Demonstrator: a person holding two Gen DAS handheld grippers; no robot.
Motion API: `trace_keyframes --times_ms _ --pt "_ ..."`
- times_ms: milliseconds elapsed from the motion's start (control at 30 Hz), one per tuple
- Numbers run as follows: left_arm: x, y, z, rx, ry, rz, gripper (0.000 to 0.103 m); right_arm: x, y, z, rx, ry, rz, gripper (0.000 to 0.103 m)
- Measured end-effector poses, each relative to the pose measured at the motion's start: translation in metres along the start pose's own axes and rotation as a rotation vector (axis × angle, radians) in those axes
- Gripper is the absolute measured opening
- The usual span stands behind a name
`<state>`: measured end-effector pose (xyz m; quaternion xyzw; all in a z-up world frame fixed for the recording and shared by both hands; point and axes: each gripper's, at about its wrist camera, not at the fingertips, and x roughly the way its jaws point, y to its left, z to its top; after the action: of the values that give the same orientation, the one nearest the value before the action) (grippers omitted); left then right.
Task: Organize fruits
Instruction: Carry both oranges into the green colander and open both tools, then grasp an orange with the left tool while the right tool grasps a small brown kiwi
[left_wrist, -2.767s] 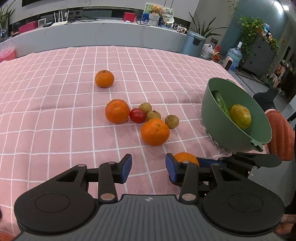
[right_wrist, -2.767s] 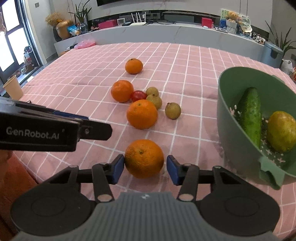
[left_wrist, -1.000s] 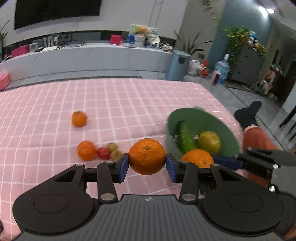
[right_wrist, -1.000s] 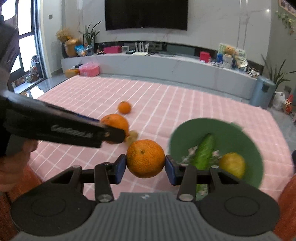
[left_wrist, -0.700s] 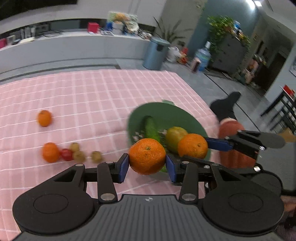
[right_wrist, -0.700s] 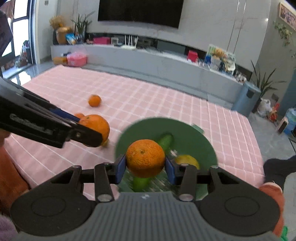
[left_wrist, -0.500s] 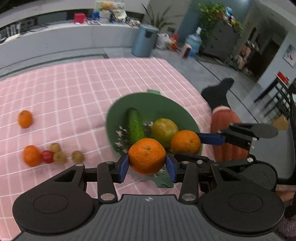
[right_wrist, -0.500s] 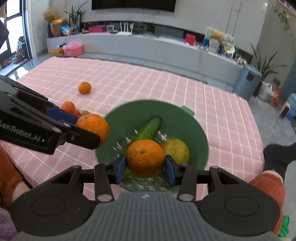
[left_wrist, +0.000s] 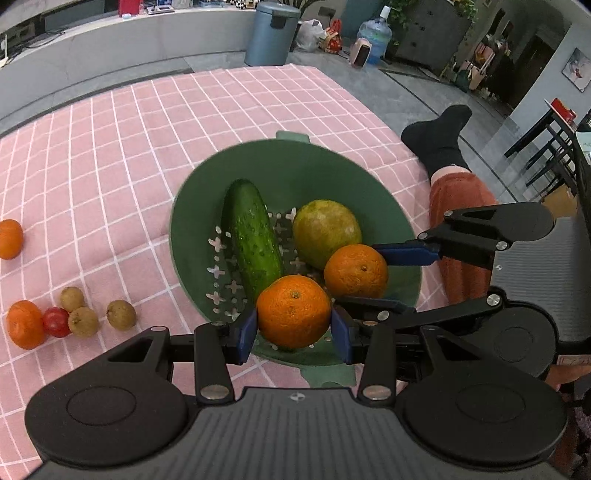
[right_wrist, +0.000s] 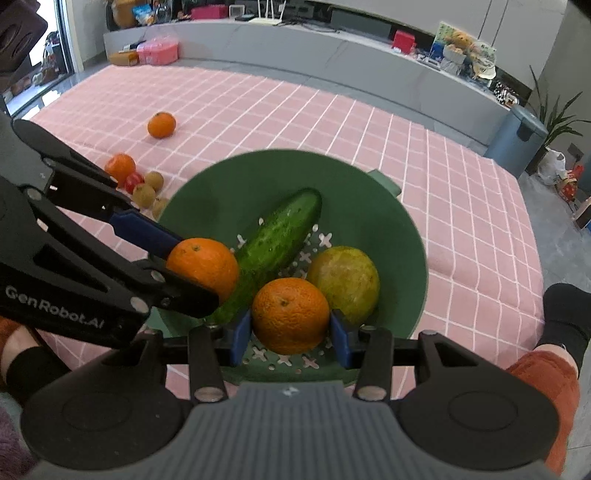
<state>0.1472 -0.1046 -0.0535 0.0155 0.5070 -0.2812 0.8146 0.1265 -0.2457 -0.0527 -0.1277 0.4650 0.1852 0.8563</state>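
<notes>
My left gripper (left_wrist: 293, 330) is shut on an orange (left_wrist: 293, 312) and holds it over the near rim of the green colander bowl (left_wrist: 373, 192). My right gripper (right_wrist: 291, 336) is shut on a second orange (right_wrist: 290, 315), also over the bowl (right_wrist: 391, 218). Each gripper shows in the other's view with its orange: the right one (left_wrist: 356, 271), the left one (right_wrist: 203, 264). In the bowl lie a cucumber (left_wrist: 251, 238) and a yellow-green fruit (left_wrist: 327, 232).
On the pink checked cloth (left_wrist: 122, 155) left of the bowl lie two oranges (left_wrist: 9, 238) (left_wrist: 24, 325), a red tomato (left_wrist: 55, 322) and three small brown fruits (left_wrist: 120, 314). A person's leg in an orange trouser (left_wrist: 461, 206) is at the right table edge.
Both grippers took an orange each from the cloth, lifted them and carried them right over the bowl. In the last half second they came lower and closer to the bowl.
</notes>
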Motion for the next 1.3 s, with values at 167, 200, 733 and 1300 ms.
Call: trace_keyframes --times_ms 167,200,733,1300 --pt "0.007 0.0 0.002 0.009 0.014 -0.003 0.049 0.009 -0.001 0.0 -0.003 0.028 0.009 0.043" --pt "0.009 0.0 0.002 0.009 0.017 -0.005 0.049 0.01 -0.001 0.0 -0.006 0.033 0.009 0.043" --pt "-0.013 -0.009 0.001 0.03 -0.027 0.011 0.057 -0.007 0.007 -0.001 -0.04 -0.006 -0.097 0.067" --pt "-0.104 0.022 -0.034 0.02 -0.239 0.196 0.058 -0.055 0.046 0.003 0.147 -0.276 -0.063 0.076"
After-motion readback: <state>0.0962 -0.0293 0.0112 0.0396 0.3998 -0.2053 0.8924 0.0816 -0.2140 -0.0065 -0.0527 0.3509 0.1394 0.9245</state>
